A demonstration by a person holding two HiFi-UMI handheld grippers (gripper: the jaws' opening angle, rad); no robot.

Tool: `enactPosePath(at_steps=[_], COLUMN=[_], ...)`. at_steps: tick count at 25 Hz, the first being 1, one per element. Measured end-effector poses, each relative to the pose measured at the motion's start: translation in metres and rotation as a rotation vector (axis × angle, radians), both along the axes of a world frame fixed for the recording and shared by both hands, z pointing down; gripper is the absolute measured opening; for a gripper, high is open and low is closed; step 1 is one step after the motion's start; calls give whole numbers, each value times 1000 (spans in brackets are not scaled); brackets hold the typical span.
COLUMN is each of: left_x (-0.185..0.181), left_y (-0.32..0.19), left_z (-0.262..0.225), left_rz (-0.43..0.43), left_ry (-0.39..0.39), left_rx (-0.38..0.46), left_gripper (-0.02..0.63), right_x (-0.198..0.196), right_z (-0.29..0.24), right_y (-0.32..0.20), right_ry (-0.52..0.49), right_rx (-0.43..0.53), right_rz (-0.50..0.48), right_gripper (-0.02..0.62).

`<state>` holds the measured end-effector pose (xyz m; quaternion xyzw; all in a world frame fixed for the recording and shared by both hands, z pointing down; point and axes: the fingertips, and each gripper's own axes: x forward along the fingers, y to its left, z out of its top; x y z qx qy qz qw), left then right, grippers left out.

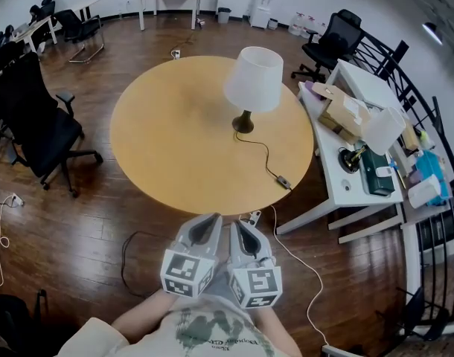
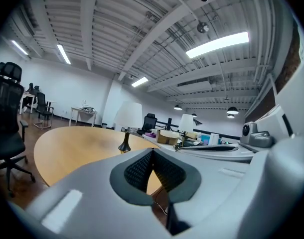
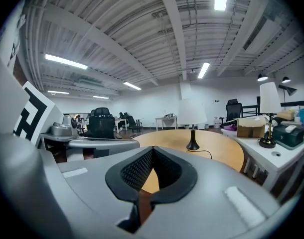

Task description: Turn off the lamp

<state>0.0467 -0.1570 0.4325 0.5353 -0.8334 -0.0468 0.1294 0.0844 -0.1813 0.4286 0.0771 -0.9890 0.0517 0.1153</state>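
Holding both my tongs close to my body, side by side above the floor point(image 1: 78, 236), I see the left gripper point(image 1: 210, 219) and the right gripper point(image 1: 235, 224) fully closed. In each gripper view the dark pads meet at the tips and nothing is between them.

The lamp point(image 1: 251, 88) stands upright on the round table point(image 1: 167, 147), towards its far right part and well apart from my tongs. In this bright room I cannot tell if the white shade point(image 1: 254, 79) is glowing. So the picture fits a lamp that burns as well as one that is already dark.

I judge the lamp to be light and a little top-heavy, because the wide shade sits on a small dark base point(image 1: 243, 123). The shade looks thin and easy to dent, so it is not a place for taking hold.

The thin cord point(image 1: 260, 151) runs from the base to a small switch point(image 1: 284, 181), which lies near the table edge closest to me. This switch is the proper place for the tongs. It is probably hard plastic, very light, and it may slide on the smooth wood when it is pushed. I think one pair should steady its body or the limp cord just beside it, while the other presses the button.
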Motion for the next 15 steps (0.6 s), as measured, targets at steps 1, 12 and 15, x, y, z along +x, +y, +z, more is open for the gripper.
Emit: enactPosePath(at_steps=[1,12,15], left_x=[0,6,8], left_y=[1,0,1], left_z=[-1,-2,-2], left_rz=[2,24,28], left_ry=[-1,2,3], left_rx=[2,13,11], left_gripper=[0,0,0], right_x=[0,4,5], right_z=[0,-1,-1], right_y=[1,3,3], right_ry=[-2,11,8], right_rx=[0,10,7], right_rz=[4,12,17], right_gripper=[0,0,0])
